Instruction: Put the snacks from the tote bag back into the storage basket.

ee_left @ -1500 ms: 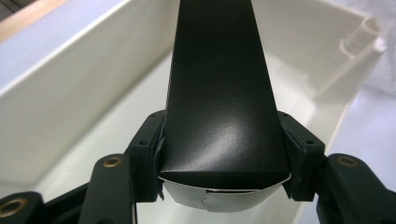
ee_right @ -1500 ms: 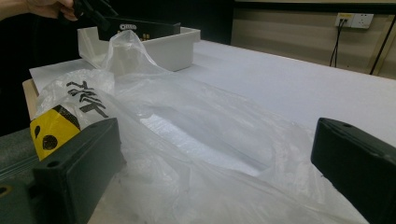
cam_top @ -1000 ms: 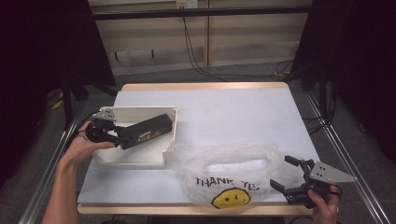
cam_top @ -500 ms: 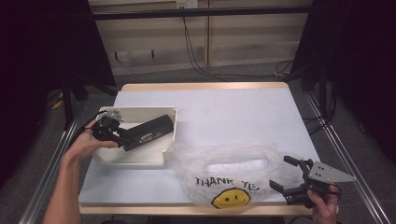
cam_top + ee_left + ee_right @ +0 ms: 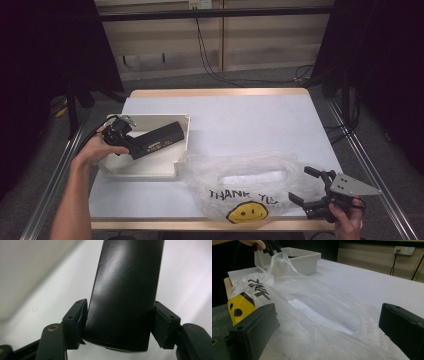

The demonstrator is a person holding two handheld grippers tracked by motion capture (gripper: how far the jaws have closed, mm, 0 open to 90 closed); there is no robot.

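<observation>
A long black box (image 5: 160, 139) lies slanted in the white tray (image 5: 145, 170) at the table's left. My left gripper (image 5: 136, 148) straddles its near end, and its jaws have just been opening. In the left gripper view the box (image 5: 125, 285) stands between the pads (image 5: 81, 320) of my left gripper (image 5: 120, 322), which sit right at its sides without squeezing. A clear plastic bag (image 5: 240, 180) with "THANK YOU" and a yellow smiley lies at the front. My right gripper (image 5: 300, 184) is open at the bag's right end. The bag (image 5: 317, 315) spreads between the wide jaws of my right gripper (image 5: 328, 312).
The tray (image 5: 302, 260) stands past the bag in the right gripper view, with the other hand and gripper (image 5: 270, 246) at its far corner. The white table top (image 5: 250, 120) stretches behind bag and tray. Metal rails run along both table sides.
The left hand has shifted slightly and sunk a little with the black box, which now lies lower in the tray. The right gripper and the bag have stayed put.
</observation>
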